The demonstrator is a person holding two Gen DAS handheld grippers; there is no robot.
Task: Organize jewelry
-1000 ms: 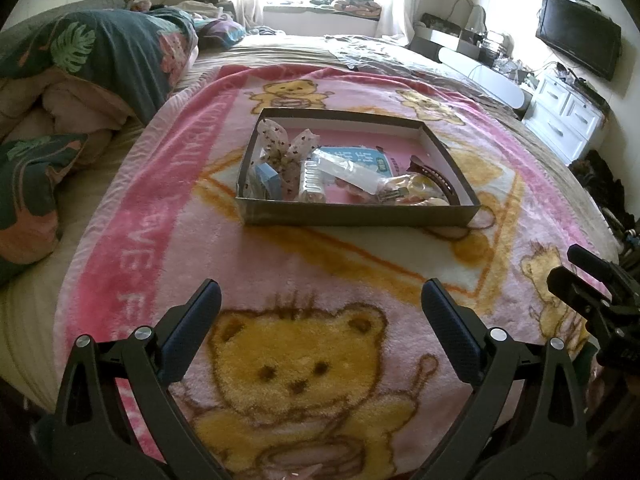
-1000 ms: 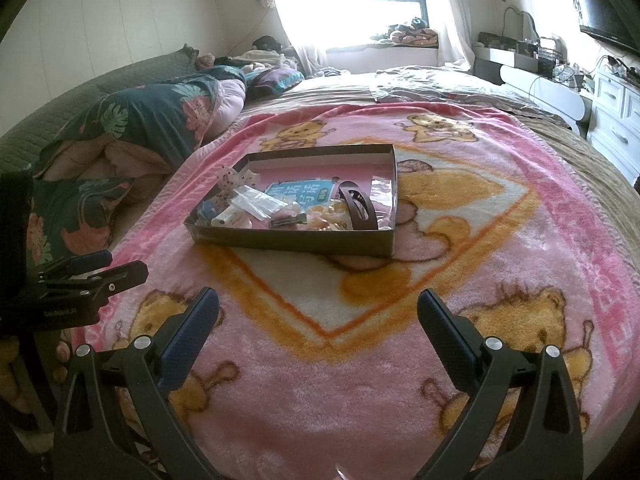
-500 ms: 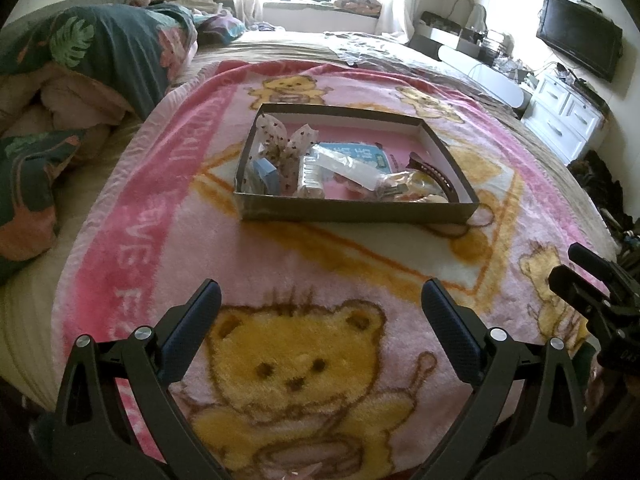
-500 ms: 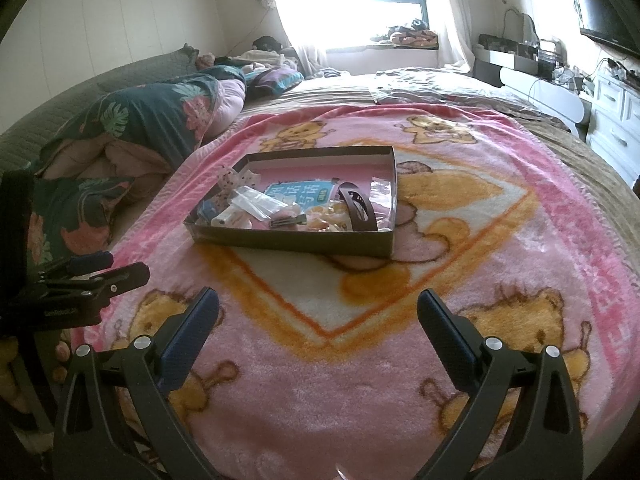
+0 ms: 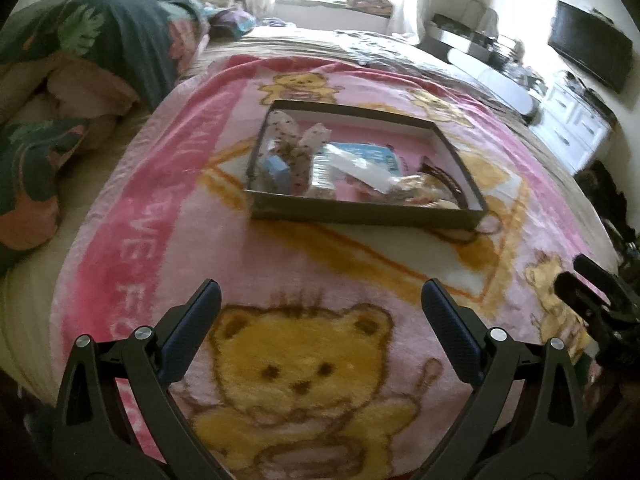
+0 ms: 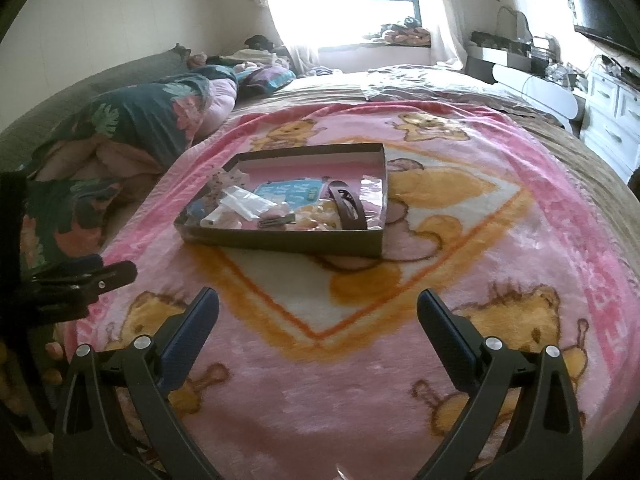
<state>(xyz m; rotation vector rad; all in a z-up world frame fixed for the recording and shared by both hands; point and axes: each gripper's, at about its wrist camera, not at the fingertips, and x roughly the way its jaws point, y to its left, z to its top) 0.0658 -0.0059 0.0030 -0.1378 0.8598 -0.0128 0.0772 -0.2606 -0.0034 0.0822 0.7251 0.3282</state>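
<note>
Ahead in my left view, the shallow box [image 5: 366, 212] of jumbled jewelry sits mid-blanket [image 5: 132, 216], far from my left gripper [image 5: 320, 312], fingers wide, empty. From the right view, right gripper [image 6: 318, 314] likewise spread, holding nothing; open blanket between.

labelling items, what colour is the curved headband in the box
Dark brown curved headband, clearest in the right wrist view.

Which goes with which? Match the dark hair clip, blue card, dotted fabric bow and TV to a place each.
Things:
1. dark hair clip
2. blue card
3. dotted fabric bow
4. TV

Places:
A. on the wall at right
B. tray, left end
C. tray, right end
D. tray, middle, partly under a clear plastic bag

Pairs: 1-C, 2-D, 3-B, 4-A
</note>
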